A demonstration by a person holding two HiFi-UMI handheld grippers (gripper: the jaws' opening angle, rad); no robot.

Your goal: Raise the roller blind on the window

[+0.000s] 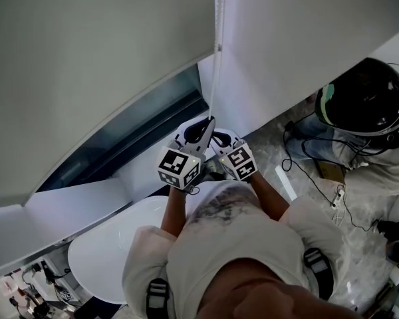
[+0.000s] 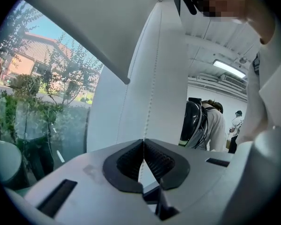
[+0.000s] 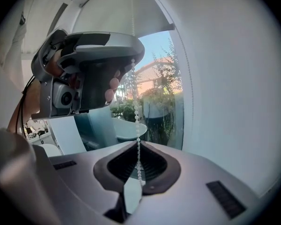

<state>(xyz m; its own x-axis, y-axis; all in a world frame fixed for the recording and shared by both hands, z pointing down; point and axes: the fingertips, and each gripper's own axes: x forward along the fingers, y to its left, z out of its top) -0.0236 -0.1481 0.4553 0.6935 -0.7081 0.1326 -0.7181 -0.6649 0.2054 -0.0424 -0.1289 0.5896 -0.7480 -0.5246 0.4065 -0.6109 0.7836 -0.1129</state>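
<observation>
Now both pairs of jaws are clamped shut on the thin white beaded pull chain (image 1: 215,78), which runs vertically. The left gripper (image 1: 206,126) bites just above the right gripper (image 1: 221,138), under the pale grey roller blind (image 1: 86,58).

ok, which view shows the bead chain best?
Right gripper view: the bead chain shows bead by bead, pinched in closed jaws. Head view: thin pale line. Left gripper view: faint dotted strand.
</observation>
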